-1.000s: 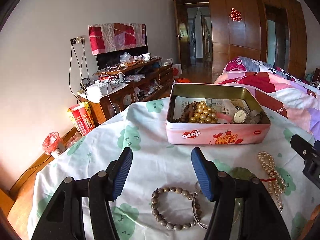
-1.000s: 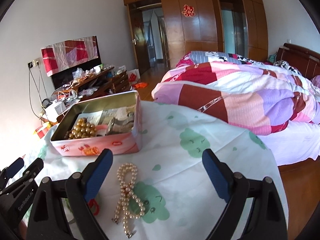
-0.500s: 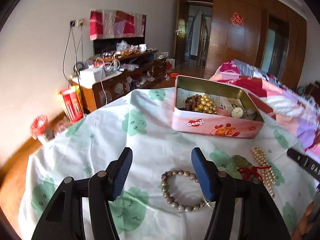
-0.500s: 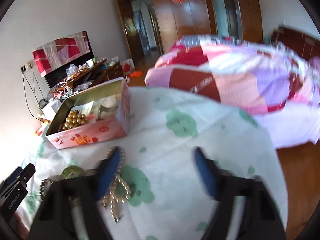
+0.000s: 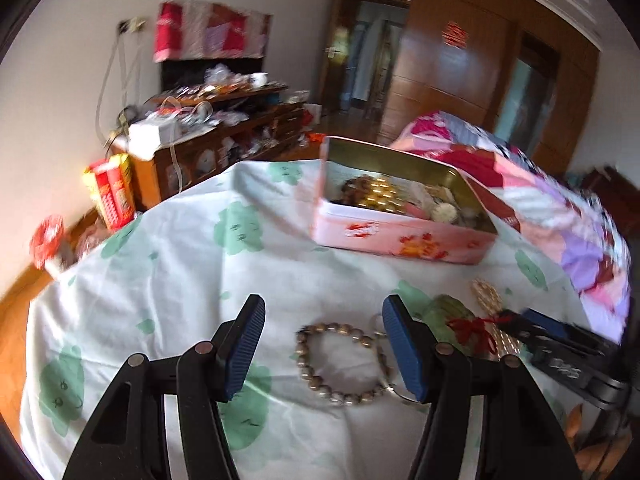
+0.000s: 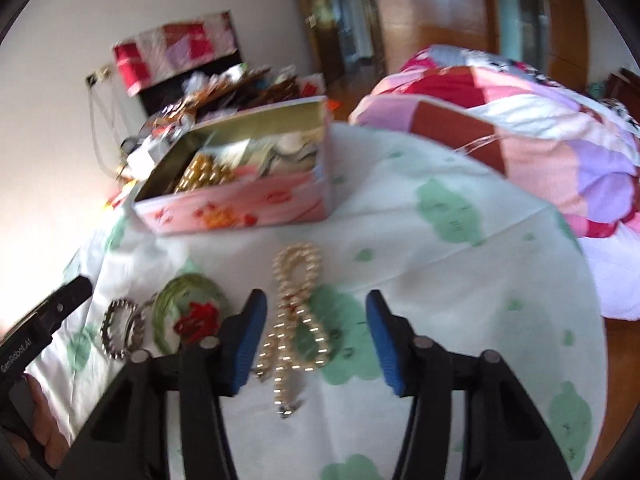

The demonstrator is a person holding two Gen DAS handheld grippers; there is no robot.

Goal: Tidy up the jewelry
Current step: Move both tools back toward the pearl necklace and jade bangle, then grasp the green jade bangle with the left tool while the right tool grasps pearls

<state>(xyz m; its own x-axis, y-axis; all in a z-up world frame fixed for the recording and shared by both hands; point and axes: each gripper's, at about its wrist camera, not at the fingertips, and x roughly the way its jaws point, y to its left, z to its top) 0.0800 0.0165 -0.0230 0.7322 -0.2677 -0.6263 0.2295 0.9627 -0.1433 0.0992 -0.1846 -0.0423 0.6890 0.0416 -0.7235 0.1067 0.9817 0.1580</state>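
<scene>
In the left wrist view, the left gripper (image 5: 323,350) is hovering low over the desk (image 5: 168,280) with its jaws spread wide and nothing between them. A beaded bracelet (image 5: 344,360) is lying flat on the cloth at lower centre, partly framed by the blue pads, with a thin metal ring (image 5: 390,390) touching its right edge. The bracelet looks light and floppy, its round beads likely slick, so pinching across one side of the loop would probably hold better than squeezing a single bead. The pink tin (image 5: 404,236) is sitting open above centre, already holding gold beads (image 5: 378,196).

In the right wrist view, the right gripper (image 6: 314,344) is also hanging with its jaws released and empty. The pearl necklace (image 6: 294,320) is lying doubled and twisted at lower centre, between the pads. It is probably limp and will sag, so the crossed middle seems the surest hold. Left of it, a green bangle (image 6: 176,300) with a red tassel (image 6: 198,318) is resting on the cloth; it looks rigid and possibly brittle.
</scene>
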